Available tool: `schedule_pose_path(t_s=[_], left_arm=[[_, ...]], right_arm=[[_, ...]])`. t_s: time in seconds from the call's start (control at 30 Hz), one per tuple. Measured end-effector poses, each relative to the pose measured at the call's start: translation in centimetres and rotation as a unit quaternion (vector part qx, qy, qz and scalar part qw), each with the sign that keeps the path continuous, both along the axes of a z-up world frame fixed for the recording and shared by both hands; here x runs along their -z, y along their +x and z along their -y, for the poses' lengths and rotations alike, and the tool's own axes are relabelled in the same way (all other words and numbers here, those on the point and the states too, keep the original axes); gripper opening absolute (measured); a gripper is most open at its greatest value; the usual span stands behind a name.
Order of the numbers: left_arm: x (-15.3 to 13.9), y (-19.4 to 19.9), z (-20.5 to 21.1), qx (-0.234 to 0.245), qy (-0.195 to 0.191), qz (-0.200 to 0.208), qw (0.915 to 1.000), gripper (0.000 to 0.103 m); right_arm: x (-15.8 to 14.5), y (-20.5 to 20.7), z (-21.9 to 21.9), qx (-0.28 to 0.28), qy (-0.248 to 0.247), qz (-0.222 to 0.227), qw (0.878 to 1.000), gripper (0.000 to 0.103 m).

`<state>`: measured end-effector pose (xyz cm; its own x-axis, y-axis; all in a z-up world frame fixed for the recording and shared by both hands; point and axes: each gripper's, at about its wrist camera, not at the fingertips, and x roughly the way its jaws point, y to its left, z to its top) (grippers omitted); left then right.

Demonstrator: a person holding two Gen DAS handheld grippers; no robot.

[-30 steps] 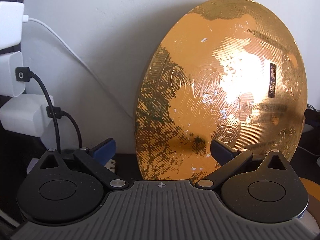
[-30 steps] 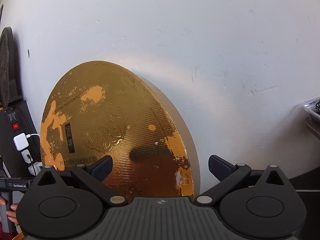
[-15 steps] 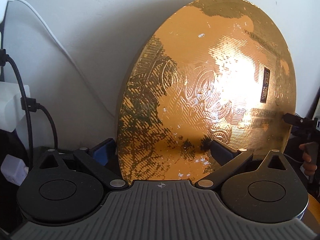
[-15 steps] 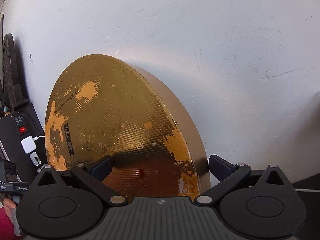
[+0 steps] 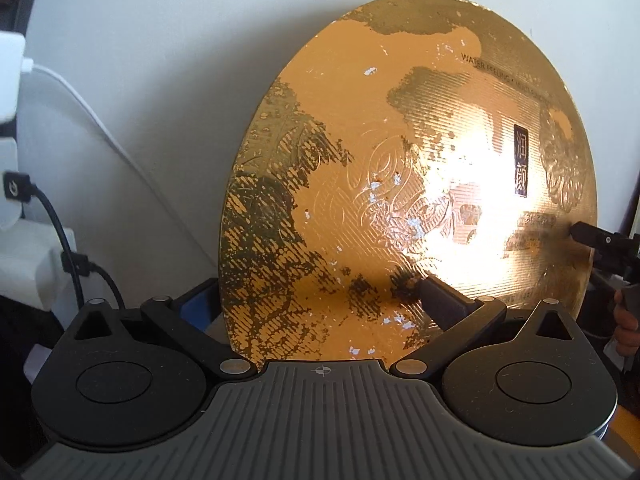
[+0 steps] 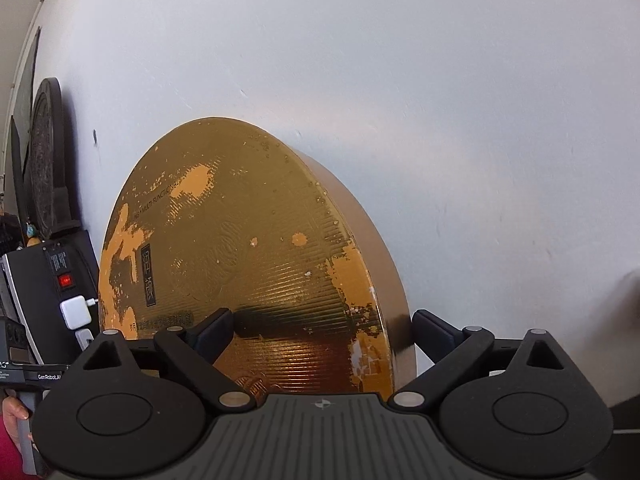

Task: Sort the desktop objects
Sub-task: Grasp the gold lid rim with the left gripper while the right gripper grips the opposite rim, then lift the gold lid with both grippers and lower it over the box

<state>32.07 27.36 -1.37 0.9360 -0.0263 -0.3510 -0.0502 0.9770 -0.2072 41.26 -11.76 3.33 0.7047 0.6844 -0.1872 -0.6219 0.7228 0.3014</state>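
Note:
A large round gold box (image 5: 380,184) stands on edge, leaning against the white wall. My left gripper (image 5: 316,292) is open astride its lower left edge: the left finger is partly hidden behind the box and the right finger (image 5: 436,300) lies in front of its face. My right gripper (image 6: 322,318) is open astride the box's (image 6: 240,260) right rim, left finger before the face, right finger (image 6: 432,328) beyond the rim. The right gripper's tip (image 5: 600,240) shows against the box's right edge in the left wrist view.
White chargers (image 5: 24,248) with black and white cables hang on the wall left of the box. A black power unit with a red switch (image 6: 64,280) and a dark round disc (image 6: 46,160) stand further left. A hand (image 5: 626,320) holds the right gripper's handle.
My left gripper shifted right until its left finger slipped behind the box's edge. The right gripper's tip came into the left wrist view, and the box sits lower in the right wrist view.

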Motion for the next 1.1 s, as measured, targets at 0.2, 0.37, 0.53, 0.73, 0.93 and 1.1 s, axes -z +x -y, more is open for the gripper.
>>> schedule_pose_path(t_s=[0.2, 0.37, 0.53, 0.73, 0.93, 1.1], left_arm=[[-4.5, -3.8, 0.5, -0.003, 0.01, 0.054, 0.9985, 0.103], [-8.8, -9.2, 1.7, -0.005, 0.016, 0.098, 0.995, 0.103], [-12.9, -17.1, 3.1, -0.015, 0.034, 0.133, 0.9904, 0.103], [-17.6, -24.3, 6.7, -0.024, 0.04, 0.148, 0.9879, 0.103], [-17.7, -29.5, 10.9, -0.033, 0.029, 0.108, 0.9932, 0.103], [-14.6, -32.9, 13.9, -0.03, 0.013, 0.069, 0.9971, 0.103]], right_arm=[[-4.9, -3.9, 0.1, 0.012, 0.014, 0.05, 0.999, 0.097], [-10.1, -9.1, 1.3, 0.021, 0.037, 0.071, 0.997, 0.097], [-13.6, -14.5, 3.1, 0.026, 0.062, 0.071, 0.995, 0.097], [-15.1, -20.3, 5.7, 0.034, 0.08, 0.057, 0.995, 0.097], [-12.7, -24.4, 8.0, 0.064, 0.065, -0.011, 0.996, 0.096], [-9.2, -27.9, 10.0, 0.087, 0.028, -0.061, 0.994, 0.096]])
